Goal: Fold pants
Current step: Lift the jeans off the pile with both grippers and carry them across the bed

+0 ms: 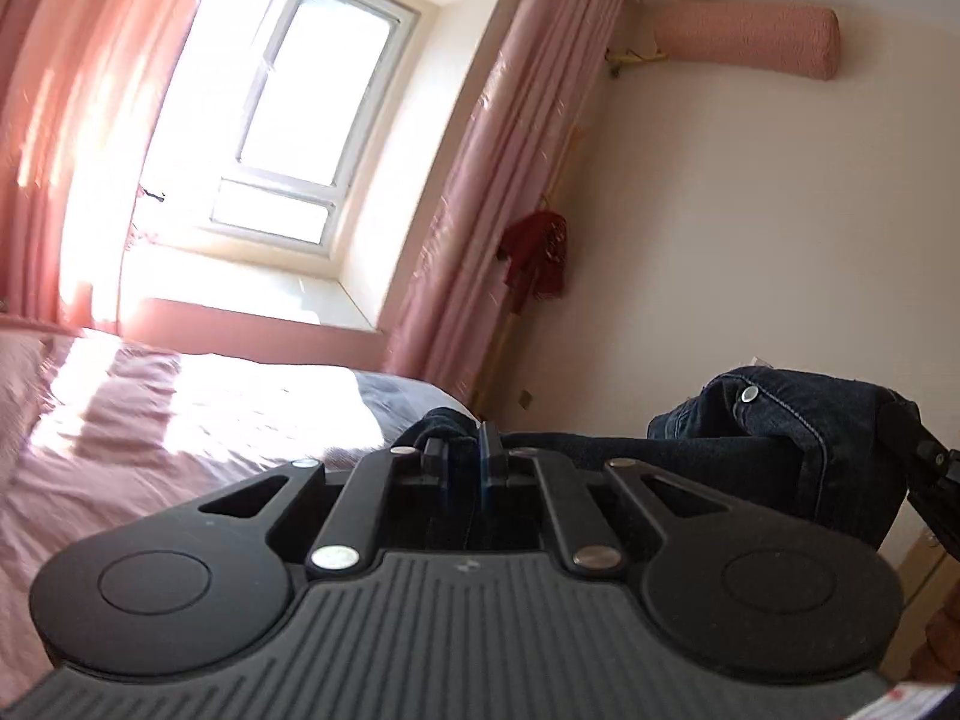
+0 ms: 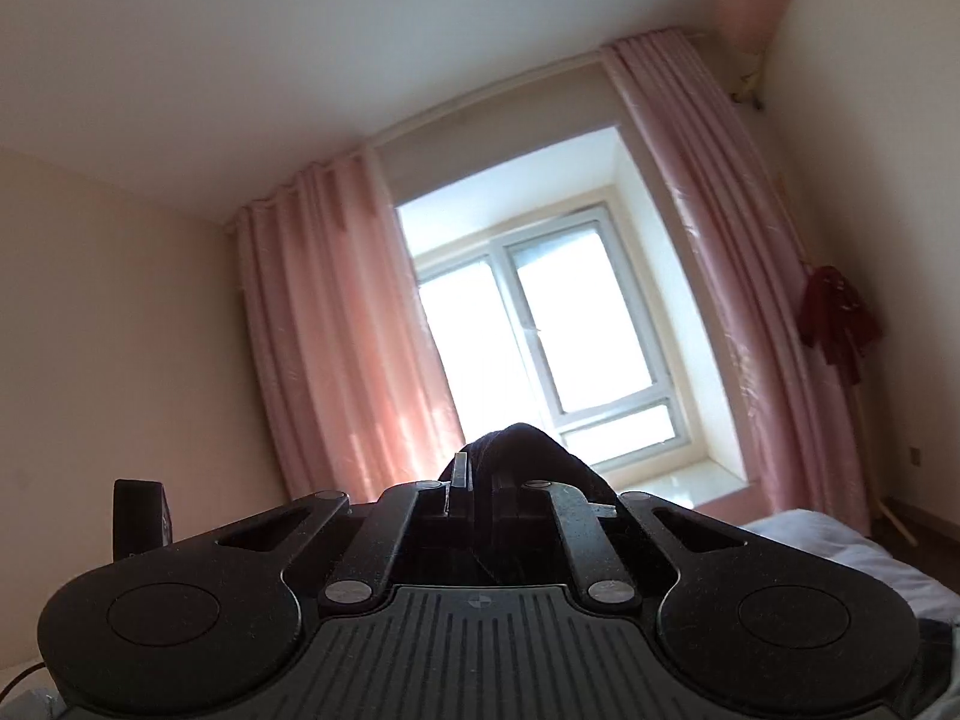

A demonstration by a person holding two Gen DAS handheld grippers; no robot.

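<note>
Dark blue denim pants (image 1: 798, 420) hang in the air above the bed, their waistband with a metal button stretched between my two grippers. My left gripper (image 1: 465, 450) is shut on a bunched edge of the denim. Part of the other gripper's black frame (image 1: 927, 468) shows at the right edge of the left wrist view, holding the far end of the waistband. In the right wrist view, my right gripper (image 2: 477, 474) is shut on a dark fold of the pants (image 2: 534, 450) that bulges up past its fingers. Both grippers point at the window wall.
A bed with a pink sheet (image 1: 150, 420) lies below on the left, sunlit. Pink curtains (image 2: 336, 324) frame a bright window (image 2: 558, 336). A red garment (image 1: 537, 258) hangs on the right wall. A pink-covered unit (image 1: 750, 42) sits high on that wall.
</note>
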